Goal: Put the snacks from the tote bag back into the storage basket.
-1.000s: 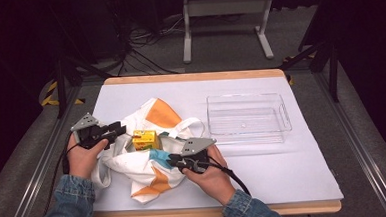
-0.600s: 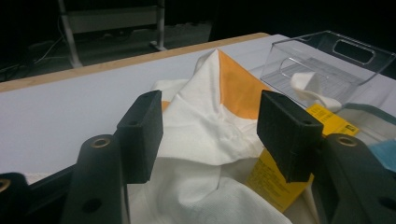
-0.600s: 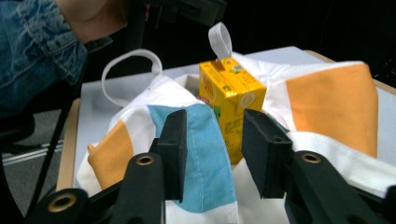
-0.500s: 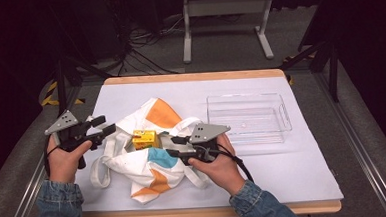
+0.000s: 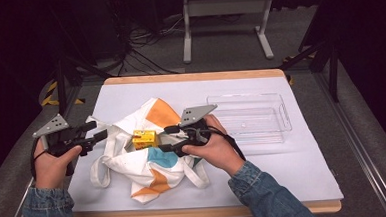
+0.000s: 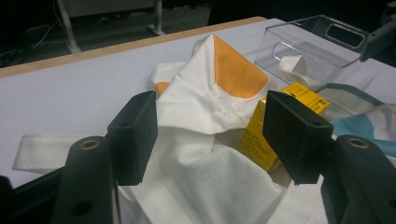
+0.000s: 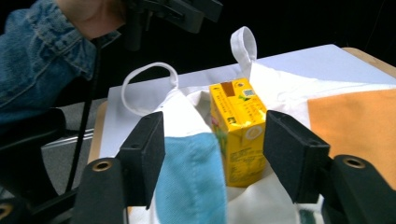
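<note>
Right tool (image 5: 165,139) over bag (image 5: 148,161), jaws wide, nothing held; in right gripper view, carton (image 7: 238,135) straight ahead between the 2 pads, not yet touched. Left tool (image 5: 99,132) at bag's left edge, jaws also wide and empty, pads (image 6: 135,135) level with a raised fold of cloth.

Carton: yellow, small, upright or nearly so, seated in the bag's open mouth near mid-bench, cloth bunched on all sides. Blue patch of bag (image 7: 187,186) slumped close against carton's near face in right gripper view. 2 white loop handles visible beyond it. Clear bin (image 5: 249,118) to the right on white-covered bench (image 5: 305,182), well apart from bag; looks empty apart from a faint speck, cannot tell what.

Step in hand, by judgement: reach-in for the carton, right tool lined up, left tool placed to pin or spread cloth. Likely destination the bin.

Next move calls for: right tool advanced until pads bracket carton's 2 broad faces, then closed firmly enough to lift without crushing the card. Blue flap a snag risk: could be caught between pad and carton. Left tool best closed on the near fold to hold bag down during lift.
</note>
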Demonstrator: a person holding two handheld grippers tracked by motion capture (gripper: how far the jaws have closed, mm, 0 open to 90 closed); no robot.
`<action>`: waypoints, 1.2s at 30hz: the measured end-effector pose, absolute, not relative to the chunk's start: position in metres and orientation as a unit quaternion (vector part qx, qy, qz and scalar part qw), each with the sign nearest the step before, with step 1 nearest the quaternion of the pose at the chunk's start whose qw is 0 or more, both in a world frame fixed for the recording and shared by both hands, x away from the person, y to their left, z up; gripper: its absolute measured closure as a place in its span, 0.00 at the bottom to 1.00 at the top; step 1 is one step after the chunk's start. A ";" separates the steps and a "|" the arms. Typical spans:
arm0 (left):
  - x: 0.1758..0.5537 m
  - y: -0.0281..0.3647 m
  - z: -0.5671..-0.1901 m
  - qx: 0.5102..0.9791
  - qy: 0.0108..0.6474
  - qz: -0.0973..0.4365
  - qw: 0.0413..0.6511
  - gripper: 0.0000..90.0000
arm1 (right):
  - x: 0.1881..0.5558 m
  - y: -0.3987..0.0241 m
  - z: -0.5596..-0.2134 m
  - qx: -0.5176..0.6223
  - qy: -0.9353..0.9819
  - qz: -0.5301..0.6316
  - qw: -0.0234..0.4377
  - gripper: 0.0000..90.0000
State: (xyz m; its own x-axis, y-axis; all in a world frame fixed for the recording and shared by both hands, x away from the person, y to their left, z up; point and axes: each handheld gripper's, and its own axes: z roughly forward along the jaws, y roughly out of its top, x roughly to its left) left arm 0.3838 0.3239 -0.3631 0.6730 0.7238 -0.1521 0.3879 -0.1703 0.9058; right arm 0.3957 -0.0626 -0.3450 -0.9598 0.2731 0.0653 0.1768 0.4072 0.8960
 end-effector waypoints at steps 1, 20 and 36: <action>0.382 0.326 -0.363 0.746 0.376 0.161 0.526 0.41 | 0.401 -0.058 -0.343 0.137 0.842 0.520 0.046 0.41; 0.372 0.342 -0.368 0.732 0.408 0.161 0.522 0.37 | 0.437 -0.023 -0.362 0.130 0.876 0.461 0.055 0.34; 0.379 0.340 -0.372 0.729 0.412 0.151 0.526 0.33 | 0.443 0.004 -0.381 0.118 0.888 0.441 0.055 0.44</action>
State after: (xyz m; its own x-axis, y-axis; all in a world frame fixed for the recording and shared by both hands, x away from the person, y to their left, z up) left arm 0.3785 0.3403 -0.3719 0.6152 0.7589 -0.2135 0.4424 -0.1081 0.8903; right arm 0.4429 0.0038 -0.3811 -0.9663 0.2575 0.0058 0.1602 0.5833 0.7963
